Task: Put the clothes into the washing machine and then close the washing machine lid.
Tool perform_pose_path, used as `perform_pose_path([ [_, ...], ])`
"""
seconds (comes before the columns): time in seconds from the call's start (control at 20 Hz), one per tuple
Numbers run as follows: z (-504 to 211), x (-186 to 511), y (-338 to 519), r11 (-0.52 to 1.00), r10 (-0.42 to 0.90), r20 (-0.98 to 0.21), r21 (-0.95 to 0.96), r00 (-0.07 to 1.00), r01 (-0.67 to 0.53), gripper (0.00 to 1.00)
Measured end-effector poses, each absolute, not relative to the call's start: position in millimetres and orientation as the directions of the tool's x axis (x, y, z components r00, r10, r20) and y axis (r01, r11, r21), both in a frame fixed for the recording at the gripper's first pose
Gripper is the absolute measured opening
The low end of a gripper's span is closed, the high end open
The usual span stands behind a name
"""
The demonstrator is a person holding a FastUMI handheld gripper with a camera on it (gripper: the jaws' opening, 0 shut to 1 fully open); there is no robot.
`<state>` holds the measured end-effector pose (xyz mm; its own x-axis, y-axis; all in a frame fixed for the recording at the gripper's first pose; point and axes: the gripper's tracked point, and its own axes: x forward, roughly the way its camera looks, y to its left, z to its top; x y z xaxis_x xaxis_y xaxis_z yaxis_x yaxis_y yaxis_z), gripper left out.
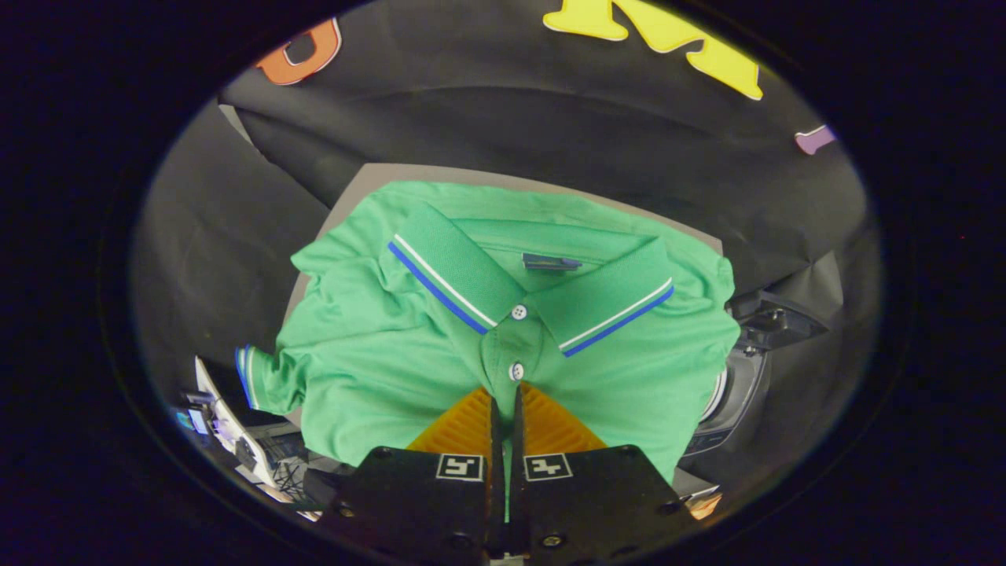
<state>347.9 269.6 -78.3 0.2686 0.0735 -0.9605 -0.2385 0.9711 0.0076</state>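
- One garment in play: a green polo shirt [440, 346], hanging just ahead of the gripper [507, 397] and spreading beyond it to both sides.
- Gripper view: the two fingers stand nearly together, a thin fold of the shirt's front placket pinched in the slit between them, right under the lower button [516, 370]. Both look pressed on the cloth.
- The collar [464, 275] lies beyond the fingertips, edged with white and blue stripes; an upper button [519, 312] sits where its two points meet. A short sleeve with the same striped cuff [250, 376] droops to the left of the fingers.
- Handling, as a judgement: light, soft knit, no stiffness; it sags and drapes from the pinch. It won't break, but a thin fold can slide out of a narrow grip, and loose sleeves may snag on a drum rim. The doubled placket or the collar band gives the firmest hold.
- A grey board [369, 185] shows behind the shirt's upper edge.
- To the right, past the shirt's hem, a dark rounded appliance part [739, 385] peeks out, probably the washing machine; its lid state I cannot tell.
- Writing: a small dark neck label [550, 262] sits inside the collar, too small to read. Square coded markers [460, 466] sit on the gripper body; no brand legible anywhere.
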Motion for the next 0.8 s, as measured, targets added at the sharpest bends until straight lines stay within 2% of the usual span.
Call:
perform_pose_path([
  [0.3,-34.1,358.1,267.2,0.965,0.155,-0.943,0.081,0.296,-0.248,0.06],
  [0.8,41.8,367.3,259.5,0.924,0.308,-0.888,0.194,0.342,-0.328,0.05],
])
